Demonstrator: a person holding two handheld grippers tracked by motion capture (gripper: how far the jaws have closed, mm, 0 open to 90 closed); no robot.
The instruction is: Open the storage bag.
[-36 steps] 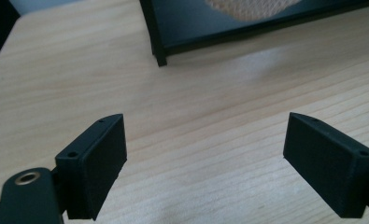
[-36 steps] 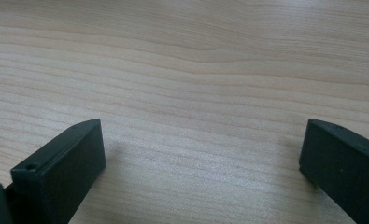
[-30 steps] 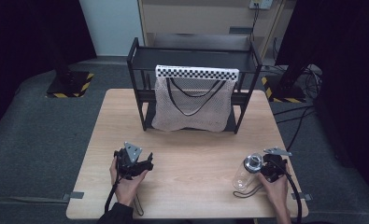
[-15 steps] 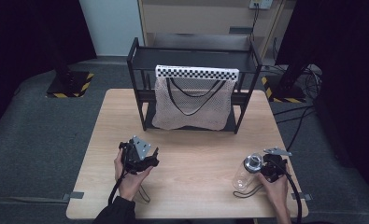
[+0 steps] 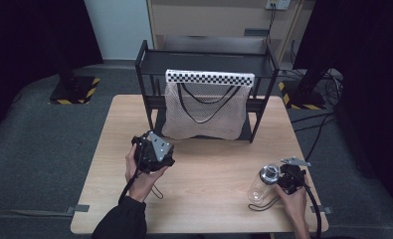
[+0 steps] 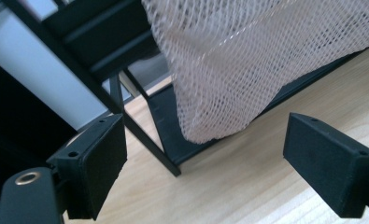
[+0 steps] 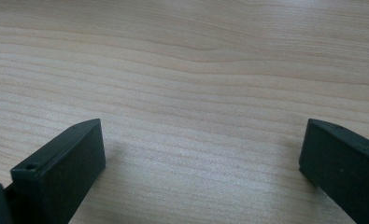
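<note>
Steering my left gripper (image 5: 156, 149) toward the mesh bag (image 5: 206, 107) hanging on the black rack (image 5: 147, 89) at upper centre, fingers apart and empty. Right gripper (image 5: 283, 181), fingers apart, sits beside the clear bottle (image 5: 263, 181) lower right. Nothing is grasped yet; I judge the work barely begun.

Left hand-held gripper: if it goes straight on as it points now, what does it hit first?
Likely the mesh bag hanging on the black rack; the open left hand-held gripper faces its lower corner, though depth is unclear.
</note>
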